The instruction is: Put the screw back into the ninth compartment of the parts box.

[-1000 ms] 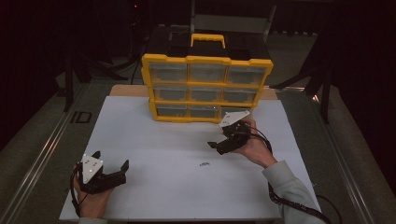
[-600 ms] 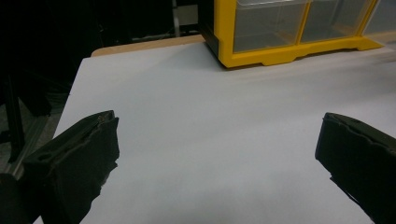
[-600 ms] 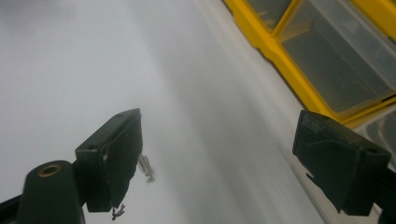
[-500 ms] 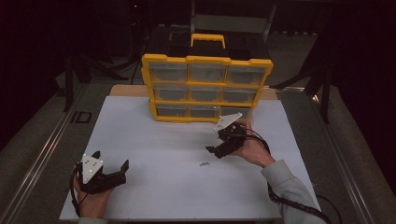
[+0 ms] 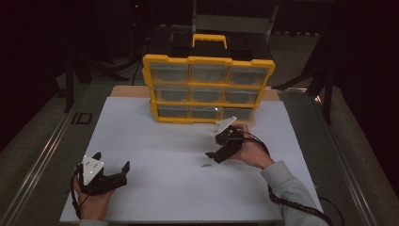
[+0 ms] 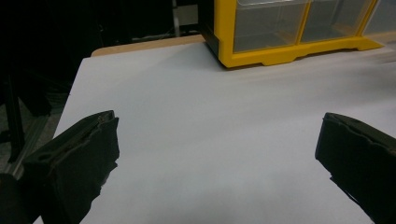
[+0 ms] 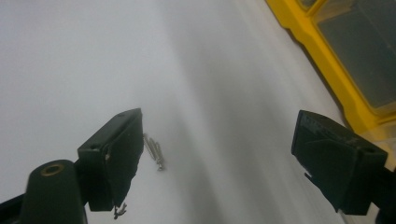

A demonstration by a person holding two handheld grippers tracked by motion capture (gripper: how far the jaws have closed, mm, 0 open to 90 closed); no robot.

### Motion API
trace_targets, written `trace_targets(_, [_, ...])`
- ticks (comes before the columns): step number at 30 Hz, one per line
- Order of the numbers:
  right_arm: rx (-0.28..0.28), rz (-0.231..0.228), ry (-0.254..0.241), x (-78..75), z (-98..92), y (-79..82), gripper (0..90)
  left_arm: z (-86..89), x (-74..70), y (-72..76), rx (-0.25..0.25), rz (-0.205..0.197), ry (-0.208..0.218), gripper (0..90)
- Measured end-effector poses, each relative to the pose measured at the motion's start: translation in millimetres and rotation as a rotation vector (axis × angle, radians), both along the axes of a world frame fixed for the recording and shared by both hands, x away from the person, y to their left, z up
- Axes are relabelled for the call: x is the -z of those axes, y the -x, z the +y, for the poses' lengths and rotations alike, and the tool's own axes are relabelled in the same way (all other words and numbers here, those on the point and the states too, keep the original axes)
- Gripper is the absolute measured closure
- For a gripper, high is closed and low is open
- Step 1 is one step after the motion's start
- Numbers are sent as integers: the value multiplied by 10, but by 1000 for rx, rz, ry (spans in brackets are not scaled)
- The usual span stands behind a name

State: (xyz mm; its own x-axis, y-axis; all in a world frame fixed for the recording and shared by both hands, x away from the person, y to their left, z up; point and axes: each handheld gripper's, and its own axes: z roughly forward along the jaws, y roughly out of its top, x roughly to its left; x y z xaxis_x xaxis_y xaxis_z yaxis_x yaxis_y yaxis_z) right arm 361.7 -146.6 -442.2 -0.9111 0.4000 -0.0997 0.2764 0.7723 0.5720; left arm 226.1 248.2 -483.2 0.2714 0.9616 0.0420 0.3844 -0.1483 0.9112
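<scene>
- I have the right tool [image 5: 212, 156] low over the white worktop [image 5: 155, 141], jaws spread wide, with a small cluster of screws [image 5: 205, 165] lying just beside its tip, at about 7 o'clock from it in the high view.
- In the right gripper view the screws [image 7: 154, 151] lie flat beside the left jaw, thin metal shanks side by side, pointing roughly 11 to 5 o'clock; something tiny and dark sits near the bottom of that jaw, too small for me to tell.
- I judge them light, stiff and slick. On this smooth sheet they will likely roll or skate away if a jaw nudges them sideways, and a hard pinch could flick one out.
- My plan for the hold: bring the jaws down either side of the shanks, across their length at mid-shank, pads touching the sheet, then close slowly so the bundle gathers instead of scattering.
- The yellow drawer cabinet [image 5: 209, 87] stands at 12 o'clock from the screws, well apart, all drawers looking shut.
- My left tool [image 5: 111, 169] rests at the near left corner of the worktop, jaws wide and holding nothing, well apart from the screws.
</scene>
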Motion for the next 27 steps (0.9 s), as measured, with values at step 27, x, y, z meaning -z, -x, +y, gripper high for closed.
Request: trace_targets(27, [-52,81,69,234,121,-36,205,0,3,-1,1,2,1,3])
